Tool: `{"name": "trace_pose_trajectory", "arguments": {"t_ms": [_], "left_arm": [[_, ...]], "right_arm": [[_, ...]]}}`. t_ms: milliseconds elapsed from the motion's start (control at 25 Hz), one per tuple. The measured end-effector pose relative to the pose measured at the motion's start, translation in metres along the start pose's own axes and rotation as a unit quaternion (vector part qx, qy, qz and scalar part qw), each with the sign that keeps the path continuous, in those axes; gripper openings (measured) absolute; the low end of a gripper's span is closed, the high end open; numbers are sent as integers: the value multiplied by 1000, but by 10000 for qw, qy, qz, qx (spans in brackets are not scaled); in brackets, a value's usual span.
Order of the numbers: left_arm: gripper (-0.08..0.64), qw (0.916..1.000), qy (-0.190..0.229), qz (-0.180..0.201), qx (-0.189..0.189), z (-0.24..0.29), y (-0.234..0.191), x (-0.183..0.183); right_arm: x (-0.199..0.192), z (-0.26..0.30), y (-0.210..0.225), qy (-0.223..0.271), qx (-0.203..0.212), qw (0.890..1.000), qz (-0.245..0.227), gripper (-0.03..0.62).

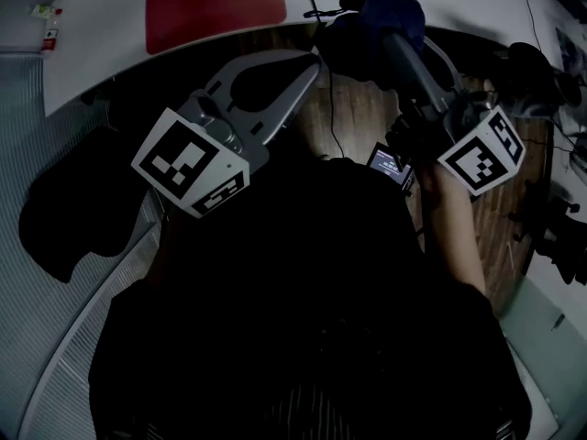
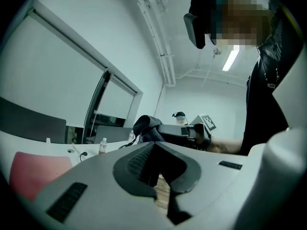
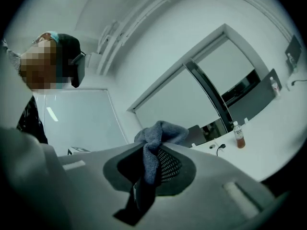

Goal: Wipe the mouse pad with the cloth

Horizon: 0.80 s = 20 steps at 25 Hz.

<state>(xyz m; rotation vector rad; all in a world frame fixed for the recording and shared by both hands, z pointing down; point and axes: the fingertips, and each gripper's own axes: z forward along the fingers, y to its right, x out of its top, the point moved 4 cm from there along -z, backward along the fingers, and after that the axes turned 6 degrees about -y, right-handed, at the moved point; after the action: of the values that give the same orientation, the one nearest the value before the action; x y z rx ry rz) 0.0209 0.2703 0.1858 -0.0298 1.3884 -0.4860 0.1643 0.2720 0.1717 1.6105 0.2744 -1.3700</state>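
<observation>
The right tool (image 3: 149, 150) is clamped on the dark blue-grey terry cloth (image 1: 385, 7); the left tool (image 1: 307, 62) looks closed and empty. The red rectangular mouse pad (image 1: 215, 3) lies on the white bench (image 1: 101, 35), ahead-left of the cloth, nearer the left tool.

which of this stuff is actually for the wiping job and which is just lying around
For the job:
- flat red mouse pad on the white table
- grey-blue terry cloth, clamped in the right gripper
- left gripper, jaws together, nothing in them

Just lying about:
- small plastic bottle of brown drink
- black cable on the table
</observation>
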Motion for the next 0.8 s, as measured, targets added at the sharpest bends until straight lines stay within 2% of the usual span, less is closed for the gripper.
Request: {"name": "trace_pose_trajectory", "arguments": {"t_ms": [200,360,560,800], "left_arm": [[6,9998,30,-28,-217,-14,-36,3],[6,9998,-4,7,-200,-23,-55,5],[6,9998,113,-157,96,-48,-79,-3],[6,9995,207,-150,178,-82,-97,-5]], "right_arm": [[0,29,-5,-95,-113,9997,-210,38],[-2,48,-12,-163,-103,9994,-289,38],[-13,78,-31,-587,202,9946,-829,38],[-26,121,-43,-852,579,9910,-857,38]]}}
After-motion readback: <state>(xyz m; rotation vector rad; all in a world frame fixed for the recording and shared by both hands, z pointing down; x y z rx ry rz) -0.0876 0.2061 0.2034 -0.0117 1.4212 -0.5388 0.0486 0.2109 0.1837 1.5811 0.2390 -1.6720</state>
